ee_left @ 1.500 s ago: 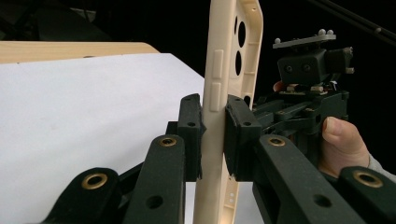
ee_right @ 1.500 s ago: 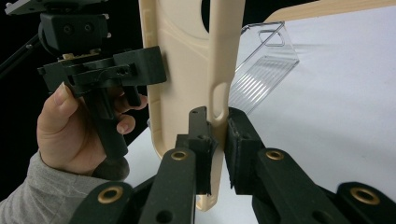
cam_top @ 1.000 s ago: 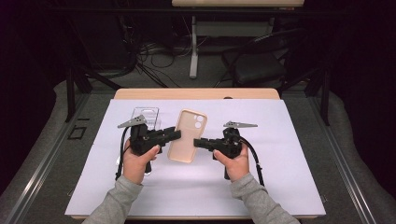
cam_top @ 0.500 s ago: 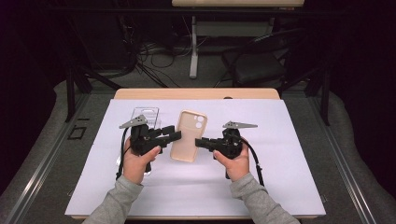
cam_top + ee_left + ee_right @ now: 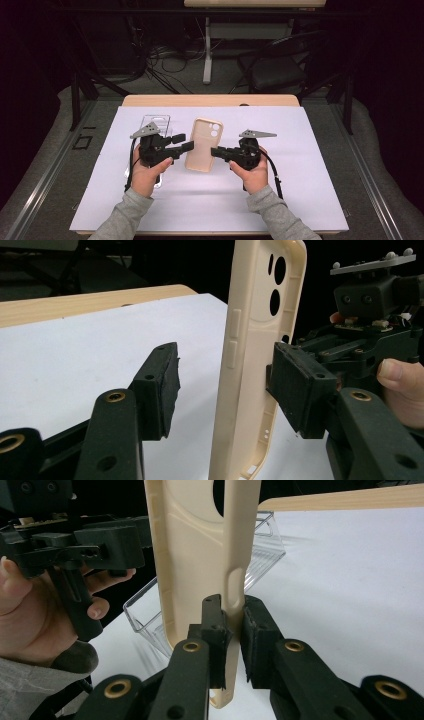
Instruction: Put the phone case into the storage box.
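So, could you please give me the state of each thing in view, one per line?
Beige phone case: empty, lifted off the table, clamped along one side edge.
Right claw: shut on the beige phone case's edge.
Left claw: open, jaws just been opening; the case stands between them, one pad clearly off it.
Clear phone case: empty, lying on the white sheet.

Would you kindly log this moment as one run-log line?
right gripper: shut on beige phone case edge | left gripper: jaws just opened, apart from case sides | clear phone case: flat on white sheet
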